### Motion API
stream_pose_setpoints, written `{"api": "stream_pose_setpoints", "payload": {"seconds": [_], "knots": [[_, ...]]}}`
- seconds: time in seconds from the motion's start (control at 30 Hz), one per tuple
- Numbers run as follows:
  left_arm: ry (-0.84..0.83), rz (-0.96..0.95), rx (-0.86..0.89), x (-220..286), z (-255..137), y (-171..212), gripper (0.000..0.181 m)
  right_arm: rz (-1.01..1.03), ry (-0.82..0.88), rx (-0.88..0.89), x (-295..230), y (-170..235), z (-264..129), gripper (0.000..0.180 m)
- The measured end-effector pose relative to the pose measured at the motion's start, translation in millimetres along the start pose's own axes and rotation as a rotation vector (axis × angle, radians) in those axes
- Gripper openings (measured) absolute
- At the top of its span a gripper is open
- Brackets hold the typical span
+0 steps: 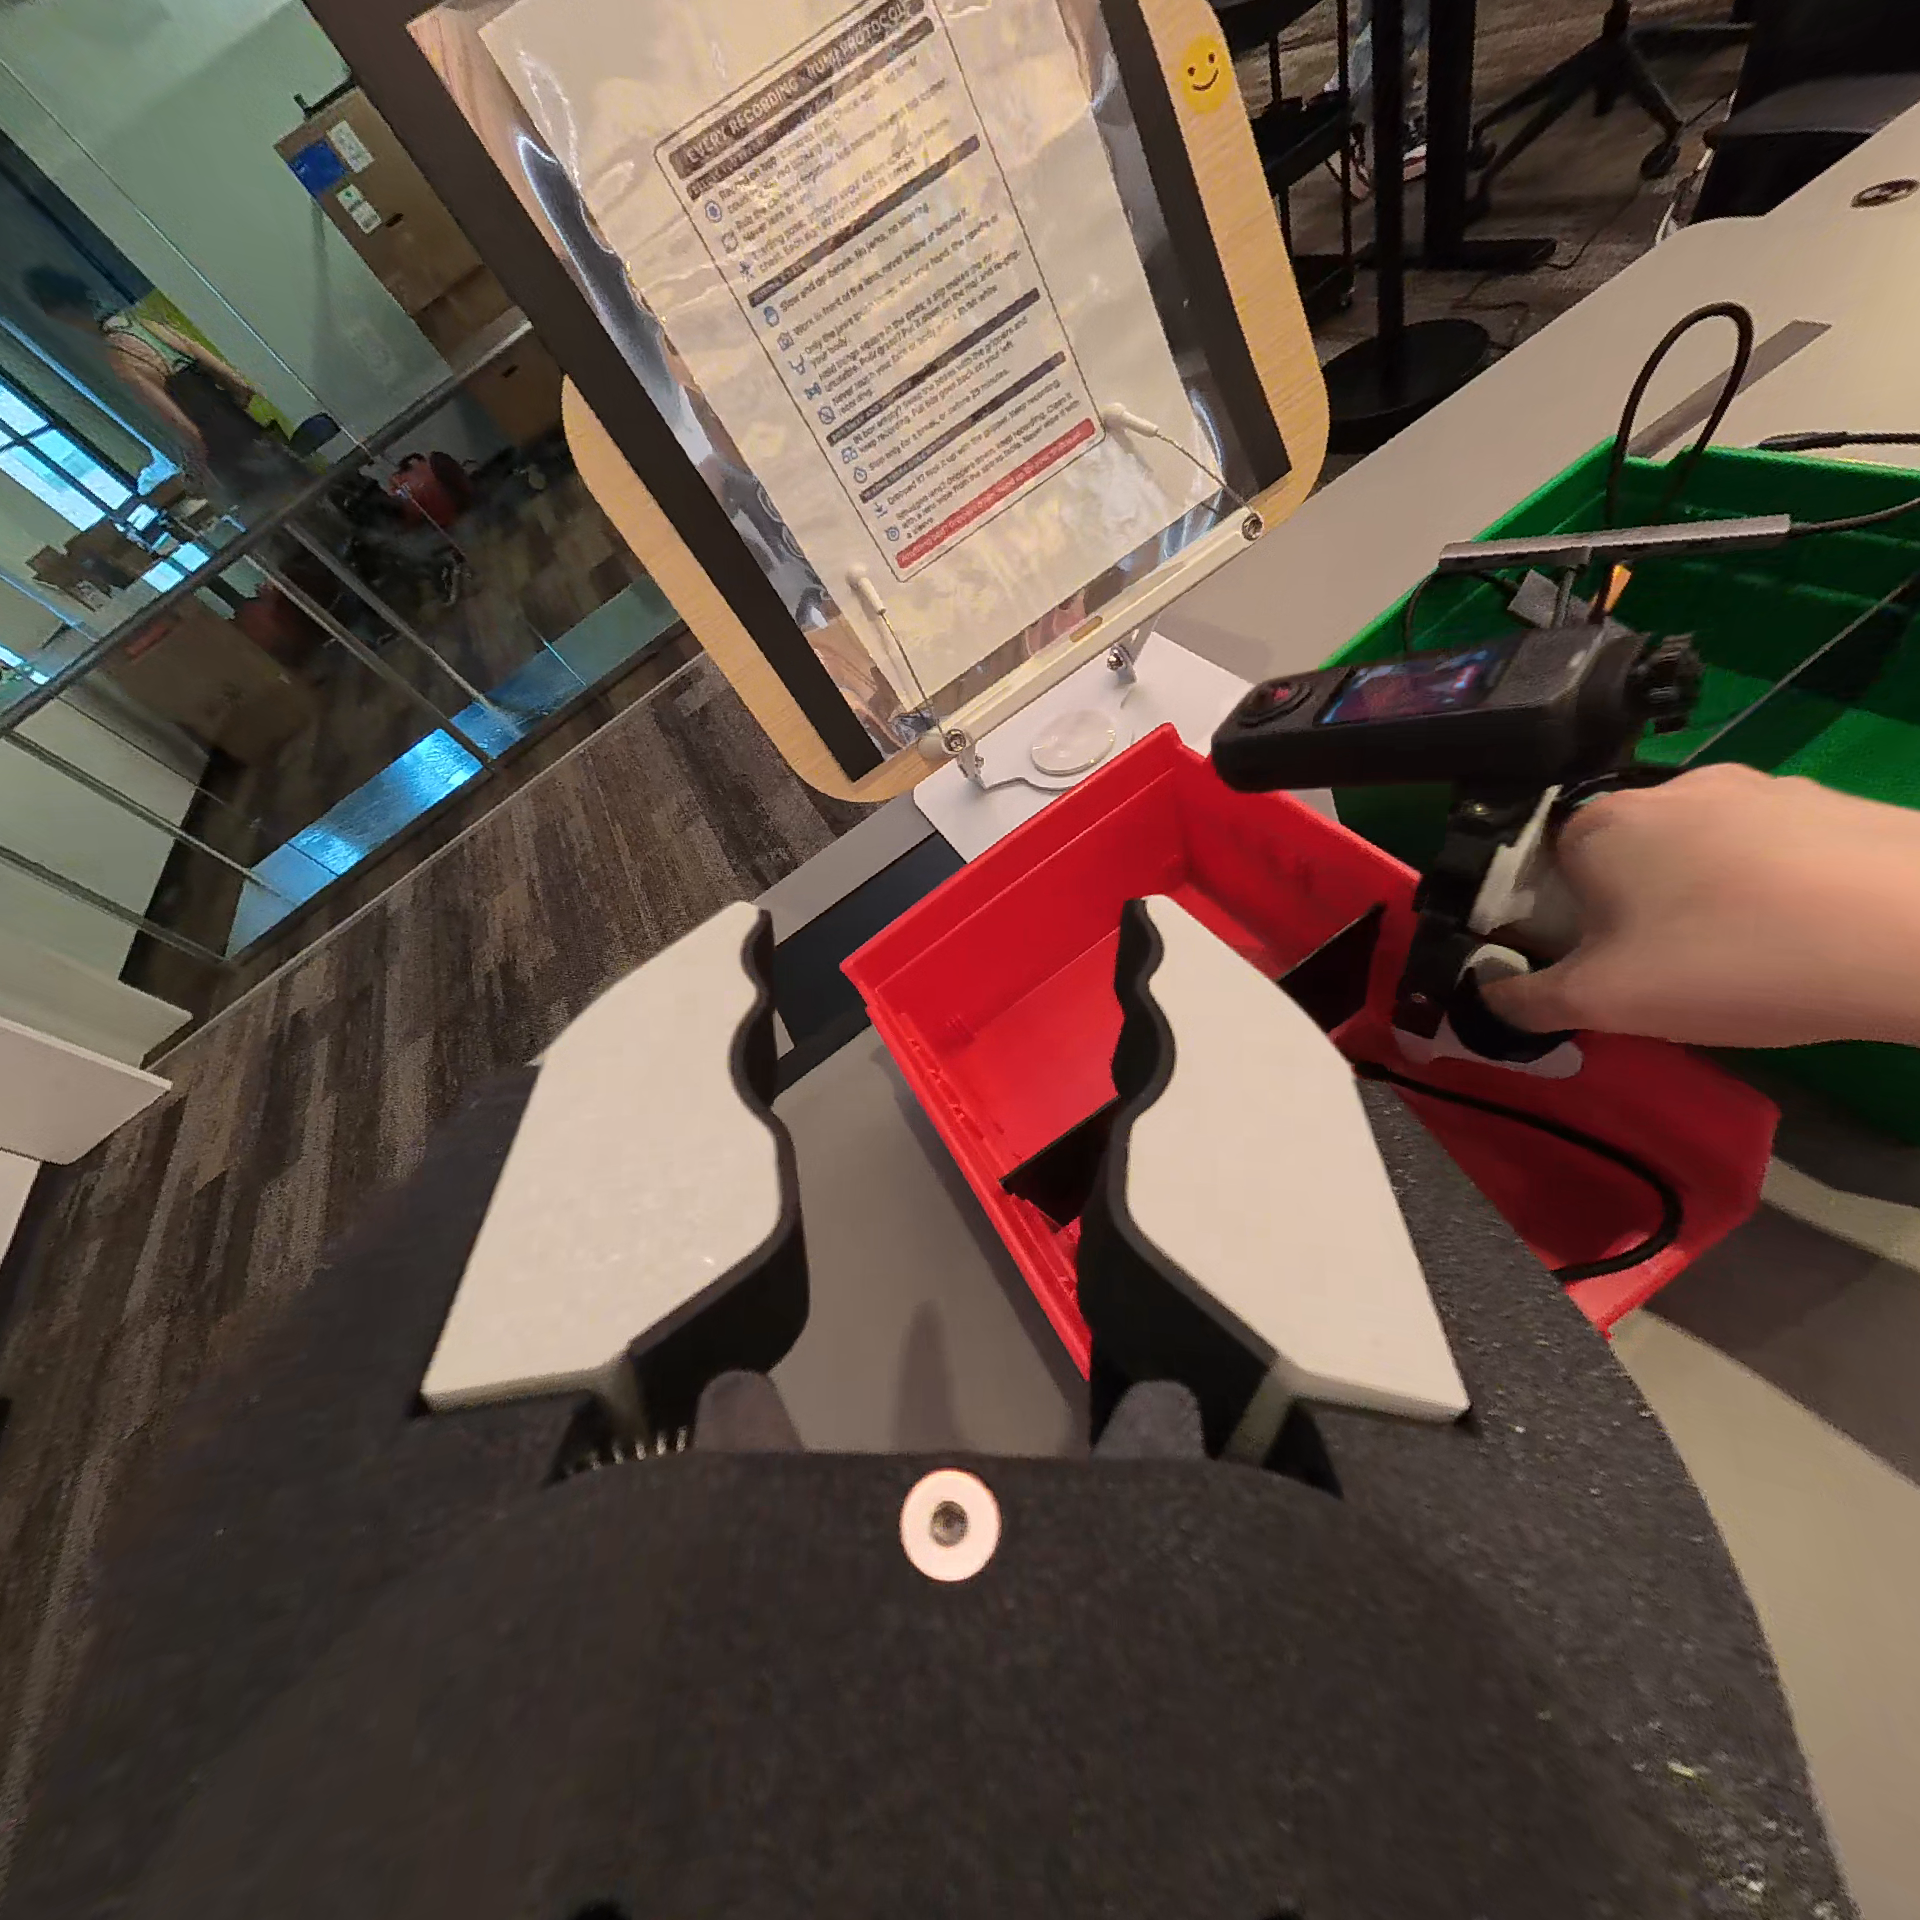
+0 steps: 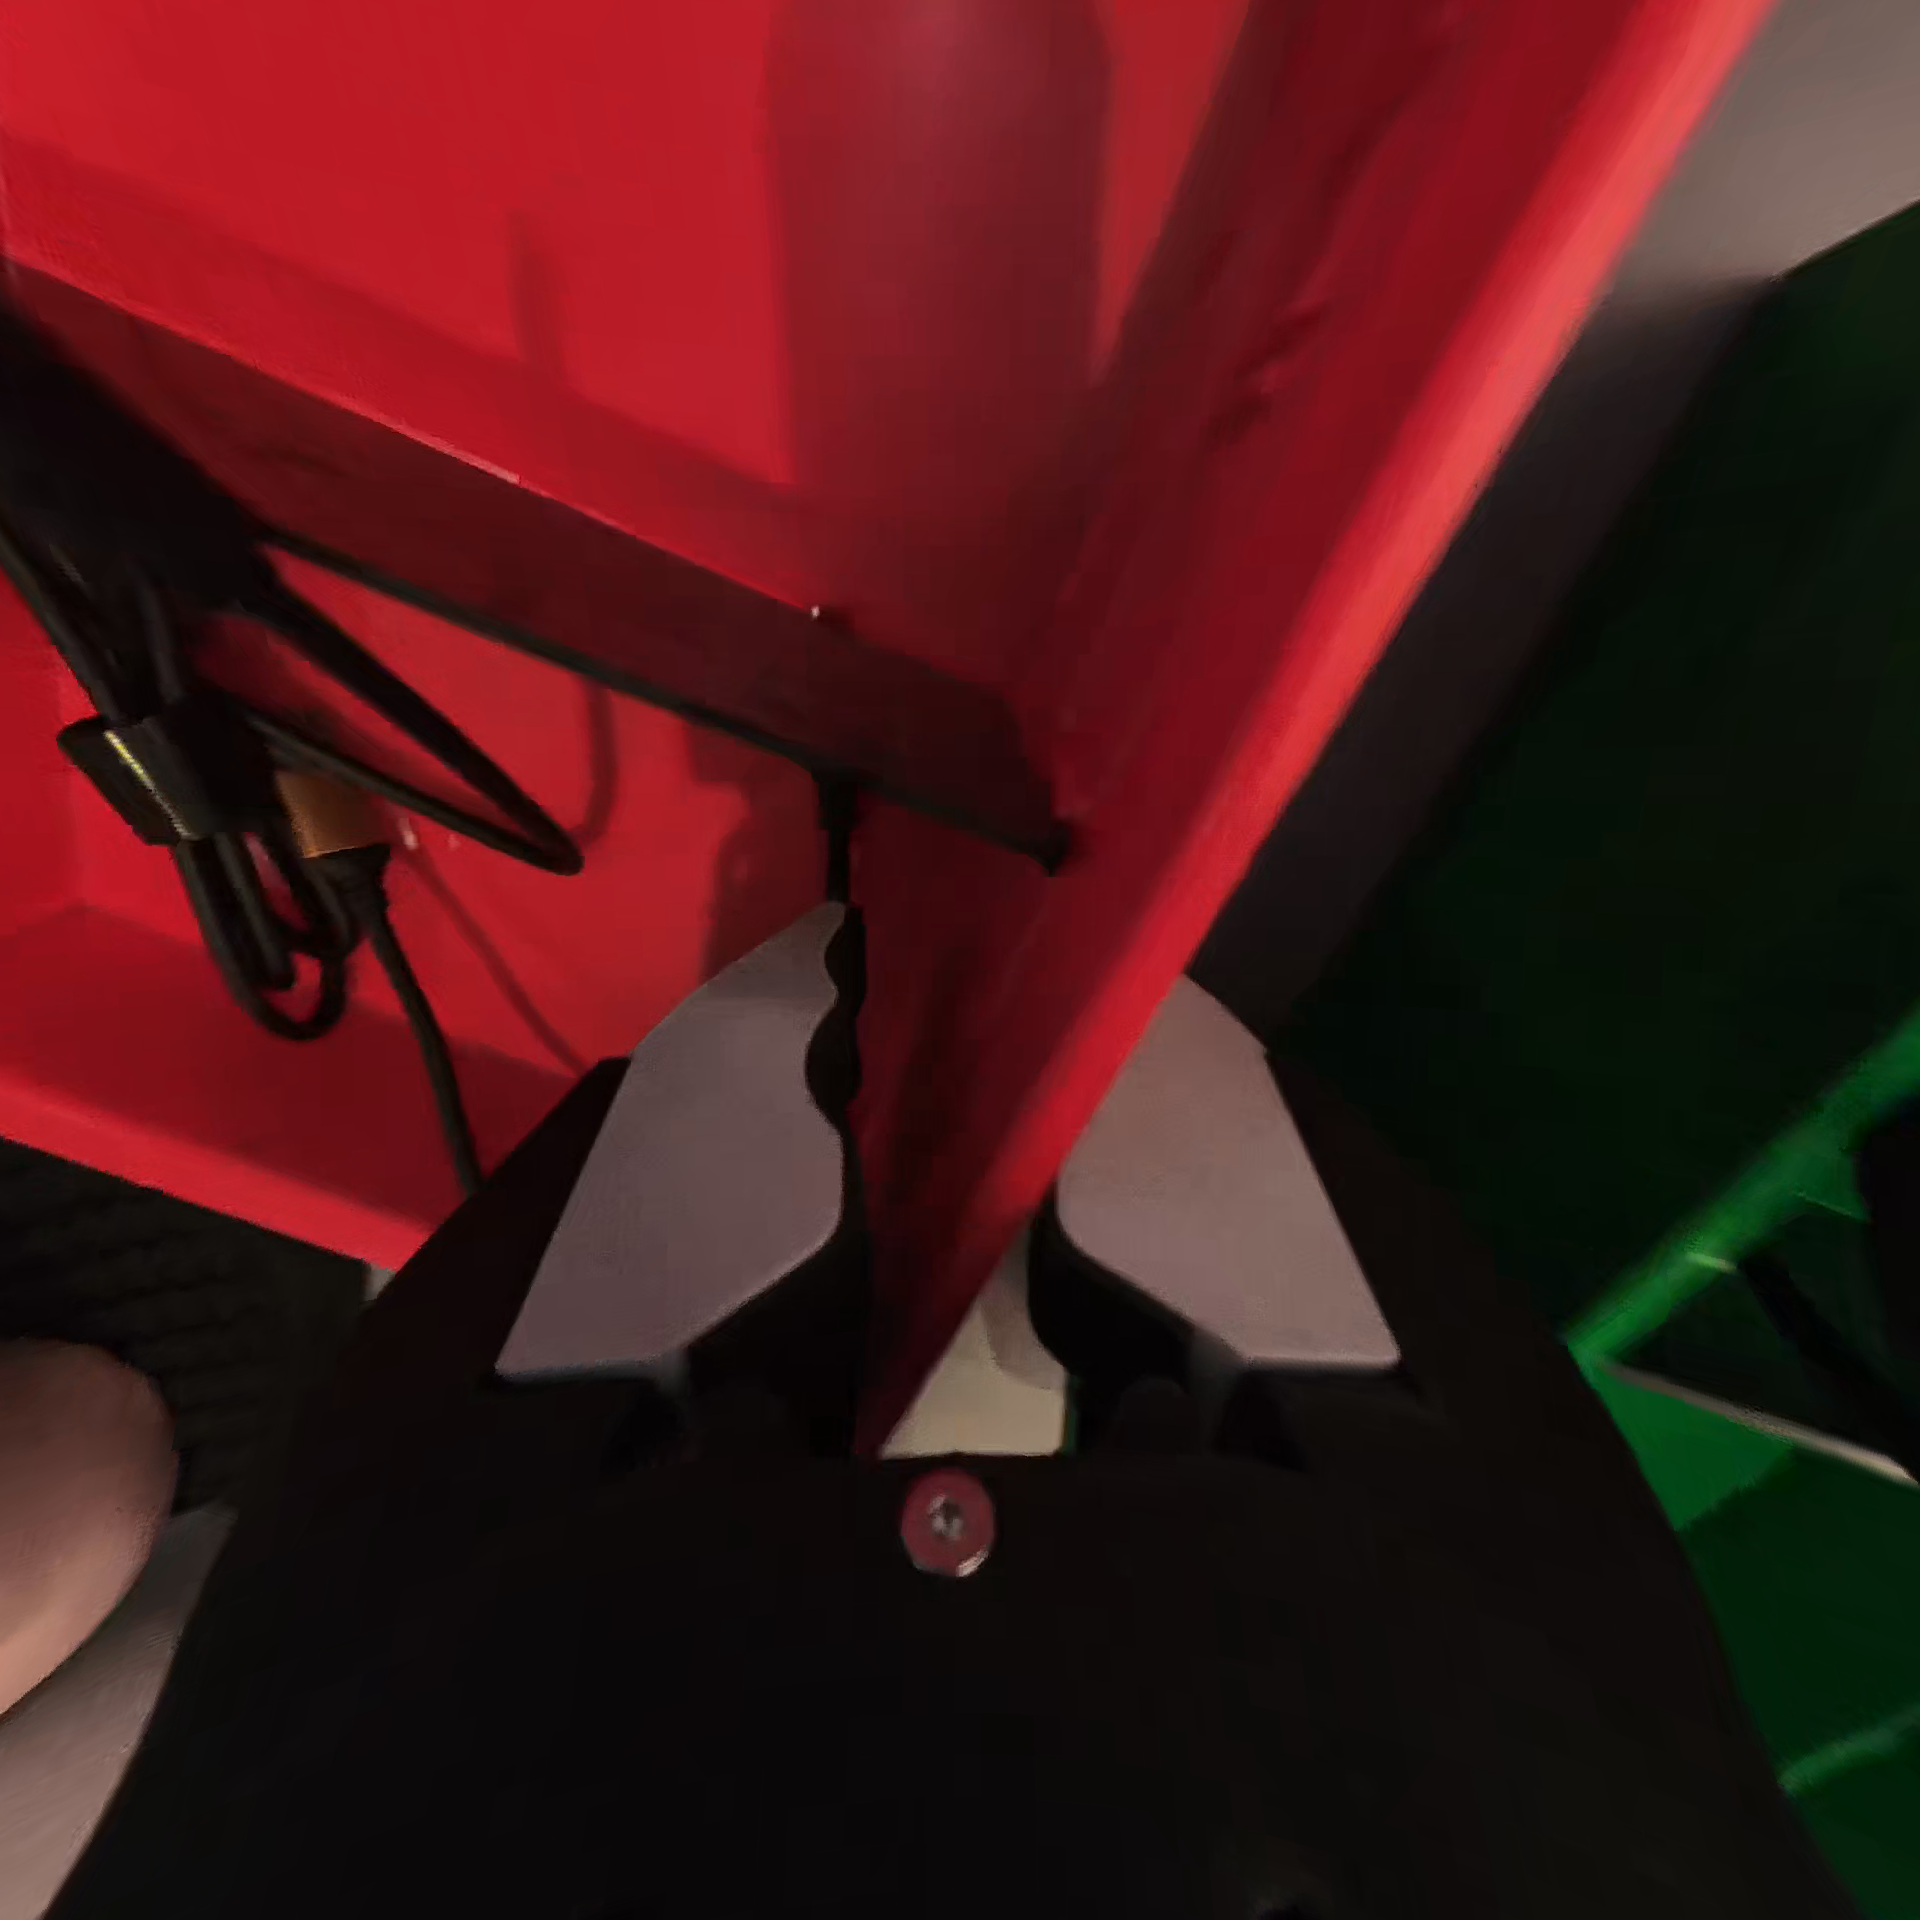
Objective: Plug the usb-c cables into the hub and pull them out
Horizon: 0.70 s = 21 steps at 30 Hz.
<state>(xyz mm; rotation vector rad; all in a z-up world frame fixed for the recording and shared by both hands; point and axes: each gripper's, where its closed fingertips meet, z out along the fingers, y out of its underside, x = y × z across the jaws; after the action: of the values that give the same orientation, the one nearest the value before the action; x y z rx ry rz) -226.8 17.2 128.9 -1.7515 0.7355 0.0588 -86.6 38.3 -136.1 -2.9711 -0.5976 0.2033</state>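
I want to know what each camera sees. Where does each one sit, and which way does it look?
Left wrist view: sits on the left gripper, open, looking across the table at the red bin, a standing sign and the person's right hand.
Right wrist view: sits on the right gripper, jaws apart astride the red bin's wall, looking down at a bundled black cable; a fingertip shows.
Shared: red bin, green bin.

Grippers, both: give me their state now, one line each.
Left gripper: open, empty, above the table edge beside the red bin.
Right gripper: open, straddling the red bin's wall, holding nothing.
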Motion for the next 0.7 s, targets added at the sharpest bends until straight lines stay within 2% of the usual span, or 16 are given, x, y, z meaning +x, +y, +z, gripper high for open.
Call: {"api": "stream_pose_setpoints", "payload": {"seconds": [0.1,0.27,0.43,0.57,0.7], "knots": [[-0.009,-0.008,-0.005,-3.5,-0.7,2.2,0.062,0.060,-0.113,-0.047,-7.3,0.3,6.4,0.015],[-0.029,-0.031,-0.002,-7.4,-2.0,1.6,0.063,0.018,-0.058,-0.078,1.8,-3.2,6.1,0.007],[-0.058,-0.074,0.018,-13.8,-8.3,-1.2,0.065,-0.003,-0.046,-0.098,0.4,-10.5,0.6,0.007],[-0.108,-0.070,0.002,-22.6,-14.7,3.1,0.068,-0.027,-0.019,-0.139,3.4,-14.5,-18.5,0.007],[-0.133,-0.062,-0.002,-24.8,-20.8,3.5,0.070,-0.068,0.000,-0.140,5.4,-24.2,-55.9,0.006]]}}
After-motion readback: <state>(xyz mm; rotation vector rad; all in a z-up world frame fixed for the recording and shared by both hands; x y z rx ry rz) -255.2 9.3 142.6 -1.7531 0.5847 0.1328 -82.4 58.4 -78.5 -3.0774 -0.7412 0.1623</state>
